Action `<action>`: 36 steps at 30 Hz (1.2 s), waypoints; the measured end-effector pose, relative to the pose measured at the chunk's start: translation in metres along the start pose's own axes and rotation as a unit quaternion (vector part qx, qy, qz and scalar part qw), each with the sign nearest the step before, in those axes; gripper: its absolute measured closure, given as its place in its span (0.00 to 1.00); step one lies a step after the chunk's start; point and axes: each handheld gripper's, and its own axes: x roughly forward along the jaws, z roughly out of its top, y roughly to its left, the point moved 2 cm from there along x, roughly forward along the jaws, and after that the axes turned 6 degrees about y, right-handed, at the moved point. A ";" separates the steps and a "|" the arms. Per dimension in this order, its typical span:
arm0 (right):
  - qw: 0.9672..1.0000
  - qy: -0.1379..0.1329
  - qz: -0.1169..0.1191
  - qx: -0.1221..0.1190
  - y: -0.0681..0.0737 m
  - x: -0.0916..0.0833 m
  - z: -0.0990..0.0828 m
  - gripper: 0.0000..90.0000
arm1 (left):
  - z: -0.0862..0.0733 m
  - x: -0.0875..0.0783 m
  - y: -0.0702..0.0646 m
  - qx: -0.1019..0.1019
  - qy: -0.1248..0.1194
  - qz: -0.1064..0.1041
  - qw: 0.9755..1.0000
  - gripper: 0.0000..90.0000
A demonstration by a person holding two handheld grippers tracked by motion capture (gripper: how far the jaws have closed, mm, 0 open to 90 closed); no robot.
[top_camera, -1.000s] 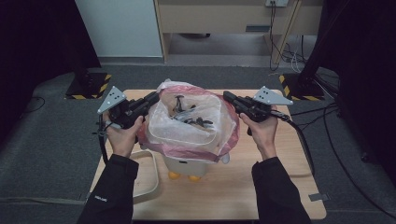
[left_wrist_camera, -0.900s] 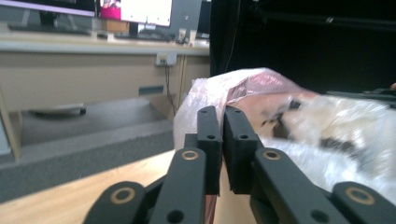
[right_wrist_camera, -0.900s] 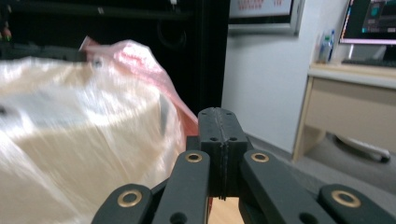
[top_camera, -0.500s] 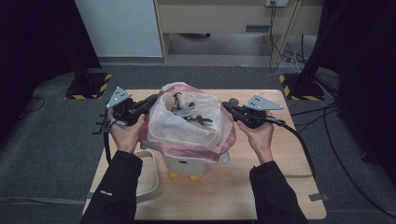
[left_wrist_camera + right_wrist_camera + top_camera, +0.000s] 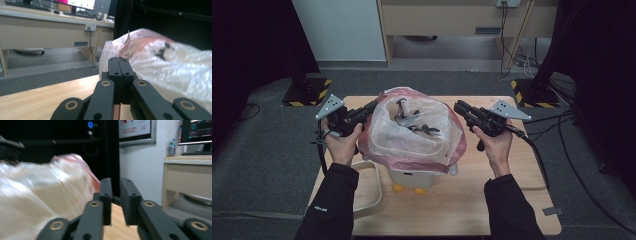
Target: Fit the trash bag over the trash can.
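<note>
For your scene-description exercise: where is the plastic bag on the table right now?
In the high view the plastic bag sits mid-table over a white bin, between the left gripper, shut on its edge, and the right gripper.

Table point(image 5: 512, 200): pale wood, matt, fine straight grain. Bag point(image 5: 387, 135): thin, crinkled, translucent plastic film, whitish with a pink-red rim, faintly glossy. Bin point(image 5: 417, 179) under the bag: smooth cream plastic. Left gripper point(image 5: 119, 61) and right gripper point(image 5: 115, 183): matt black plastic jaws with brass-coloured rings at the pivots. Plate point(image 5: 330, 106) on the left gripper: flat grey metal, dull. Floor point(image 5: 257, 150): dark grey carpet, rough.
</note>
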 end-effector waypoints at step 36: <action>0.996 0.081 0.032 -0.030 0.003 0.004 -0.016 1.00 | -0.001 0.031 0.002 0.027 0.116 0.028 0.992 1.00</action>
